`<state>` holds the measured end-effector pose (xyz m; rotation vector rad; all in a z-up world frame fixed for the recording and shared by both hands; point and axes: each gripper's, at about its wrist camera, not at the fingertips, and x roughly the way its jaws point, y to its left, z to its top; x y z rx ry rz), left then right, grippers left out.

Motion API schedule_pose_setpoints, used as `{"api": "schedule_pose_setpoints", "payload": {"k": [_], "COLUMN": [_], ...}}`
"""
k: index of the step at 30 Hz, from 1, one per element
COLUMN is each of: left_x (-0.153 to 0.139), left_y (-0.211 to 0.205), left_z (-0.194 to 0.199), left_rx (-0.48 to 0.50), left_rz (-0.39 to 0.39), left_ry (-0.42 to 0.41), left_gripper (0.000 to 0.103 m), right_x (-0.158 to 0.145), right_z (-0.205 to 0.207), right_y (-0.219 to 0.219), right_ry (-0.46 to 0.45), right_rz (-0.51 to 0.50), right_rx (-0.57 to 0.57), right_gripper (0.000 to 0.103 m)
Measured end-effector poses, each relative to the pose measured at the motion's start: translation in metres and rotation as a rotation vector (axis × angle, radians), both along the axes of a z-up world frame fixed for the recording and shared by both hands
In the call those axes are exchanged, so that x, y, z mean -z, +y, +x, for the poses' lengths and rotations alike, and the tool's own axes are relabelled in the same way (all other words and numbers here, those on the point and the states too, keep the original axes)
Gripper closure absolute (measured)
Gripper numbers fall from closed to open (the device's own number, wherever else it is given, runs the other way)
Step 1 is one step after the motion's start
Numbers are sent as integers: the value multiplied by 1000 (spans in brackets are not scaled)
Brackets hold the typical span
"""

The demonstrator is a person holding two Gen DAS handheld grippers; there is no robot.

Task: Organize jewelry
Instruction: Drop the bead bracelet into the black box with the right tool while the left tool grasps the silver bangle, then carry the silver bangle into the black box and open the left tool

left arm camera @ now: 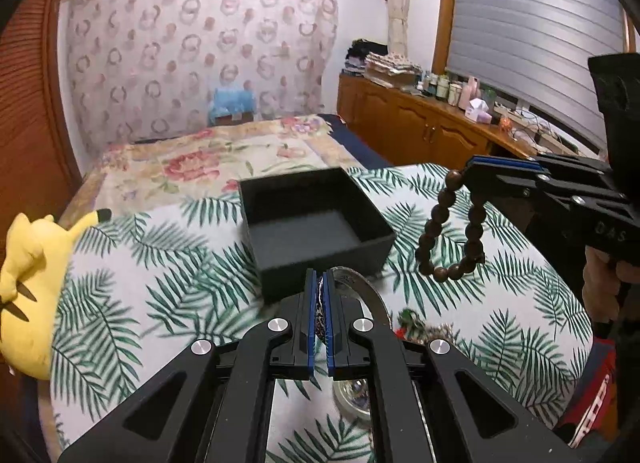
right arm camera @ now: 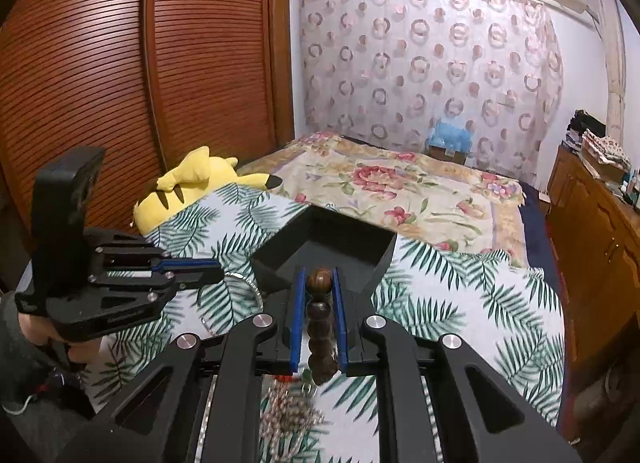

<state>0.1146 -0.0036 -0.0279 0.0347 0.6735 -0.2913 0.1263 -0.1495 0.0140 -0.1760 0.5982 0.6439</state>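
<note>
An open black box (left arm camera: 316,223) (right arm camera: 328,247) stands on the palm-leaf tablecloth (left arm camera: 140,303) (right arm camera: 460,303), with nothing in it. My left gripper (left arm camera: 320,275) (right arm camera: 220,269) hangs just in front of the box, shut on a thin silver bangle (left arm camera: 372,291) (right arm camera: 244,281) that curves out to its right. My right gripper (left arm camera: 472,171) (right arm camera: 320,279) is raised to the right of the box and shut on a brown wooden bead bracelet (left arm camera: 452,231) (right arm camera: 320,281). The bracelet's loop dangles below the jaws.
More jewellery lies on the cloth near me: a red and green piece (left arm camera: 416,327) and a heap of pale beads (right arm camera: 288,415). A yellow plush toy (left arm camera: 32,263) (right arm camera: 188,187) sits at the table's left edge. Behind is a bed with a floral blanket (left arm camera: 224,159).
</note>
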Motion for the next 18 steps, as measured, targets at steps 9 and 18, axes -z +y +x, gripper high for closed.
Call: {"api": "schedule_pose_setpoints", "payload": {"k": [9, 18], "left_x": [-22, -27], "left_y": [7, 4], "left_z": [23, 48], "left_rx": [-31, -50], "left_rz": [24, 45], "left_ry": [-41, -44], "left_gripper": [101, 101], "right_x": [-13, 4], "right_z": [49, 83], "right_y": [25, 28], "right_ry": [19, 94], "right_rz": [15, 29], "right_rx": [3, 49], "right_gripper": [88, 77]}}
